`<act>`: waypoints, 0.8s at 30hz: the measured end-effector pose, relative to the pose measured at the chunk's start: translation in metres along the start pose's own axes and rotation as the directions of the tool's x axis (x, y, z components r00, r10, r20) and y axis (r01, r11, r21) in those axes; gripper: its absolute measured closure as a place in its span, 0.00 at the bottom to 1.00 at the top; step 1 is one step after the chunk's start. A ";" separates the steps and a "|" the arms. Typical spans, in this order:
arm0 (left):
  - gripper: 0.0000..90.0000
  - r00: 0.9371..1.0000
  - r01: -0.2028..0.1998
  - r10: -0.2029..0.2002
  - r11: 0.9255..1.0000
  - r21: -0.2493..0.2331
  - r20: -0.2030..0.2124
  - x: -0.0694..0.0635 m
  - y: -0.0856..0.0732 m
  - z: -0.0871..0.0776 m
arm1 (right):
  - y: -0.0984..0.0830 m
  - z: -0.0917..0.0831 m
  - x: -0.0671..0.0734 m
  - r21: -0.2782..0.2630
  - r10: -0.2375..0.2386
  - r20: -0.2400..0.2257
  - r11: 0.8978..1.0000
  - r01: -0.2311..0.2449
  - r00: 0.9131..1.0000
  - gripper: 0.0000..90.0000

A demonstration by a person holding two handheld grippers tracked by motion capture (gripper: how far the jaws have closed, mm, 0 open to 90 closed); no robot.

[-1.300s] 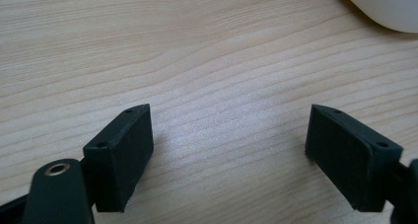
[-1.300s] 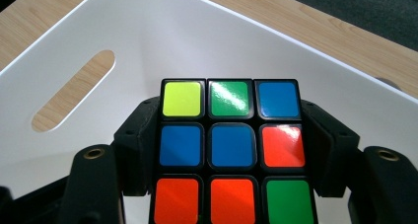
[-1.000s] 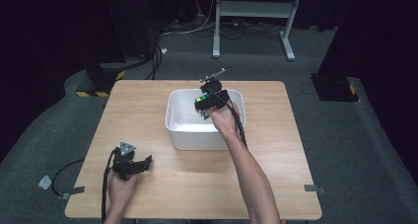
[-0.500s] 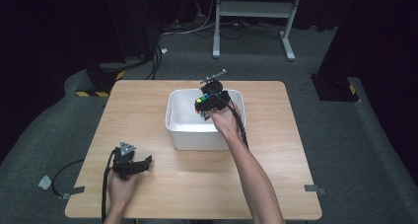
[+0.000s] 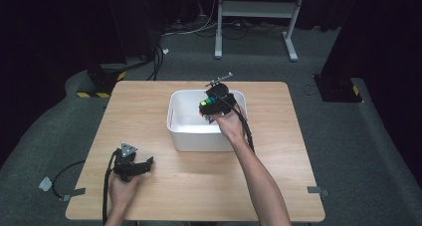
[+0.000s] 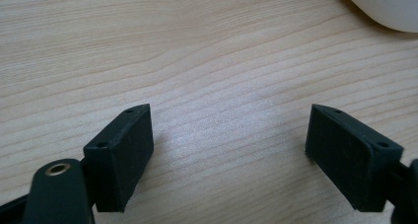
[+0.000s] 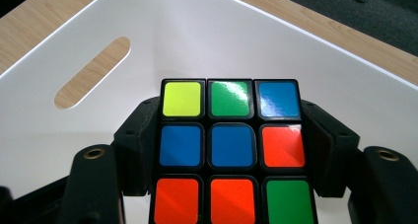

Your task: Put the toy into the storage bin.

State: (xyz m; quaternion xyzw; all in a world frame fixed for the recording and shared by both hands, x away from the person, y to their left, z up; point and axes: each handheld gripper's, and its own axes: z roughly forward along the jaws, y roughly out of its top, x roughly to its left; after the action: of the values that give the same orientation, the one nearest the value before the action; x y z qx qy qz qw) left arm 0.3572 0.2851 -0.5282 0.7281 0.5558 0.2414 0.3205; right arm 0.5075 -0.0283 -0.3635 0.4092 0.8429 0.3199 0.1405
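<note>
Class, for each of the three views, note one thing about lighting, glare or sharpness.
High view: the table is lit while the surroundings fall into darkness, and the picture is soft. Left gripper view: wood grain is sharp, with a soft shadow under the left gripper. Right gripper view: white glare streaks the cube stickers; the bin wall looks evenly bright.

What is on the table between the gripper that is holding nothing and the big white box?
Nothing: in the high view, only bare wooden table lies between the left gripper and the white box.
</note>
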 end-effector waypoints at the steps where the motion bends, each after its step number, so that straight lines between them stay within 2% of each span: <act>1: 0.20 1.000 0.000 0.000 1.000 0.000 0.000 0.000 0.000 0.000 | -0.001 -0.001 0.000 -0.001 -0.001 0.000 1.000 0.001 1.000 0.38; 24: 0.20 1.000 -0.001 0.001 1.000 0.000 -0.001 0.000 0.000 0.000 | -0.020 -0.025 -0.003 -0.049 0.002 -0.009 0.999 -0.003 1.000 0.38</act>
State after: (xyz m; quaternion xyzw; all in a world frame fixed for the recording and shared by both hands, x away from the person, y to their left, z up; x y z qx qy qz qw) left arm 0.3572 0.2851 -0.5282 0.7282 0.5557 0.2417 0.3200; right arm 0.4855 -0.0506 -0.3576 0.4054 0.8349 0.3424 0.1464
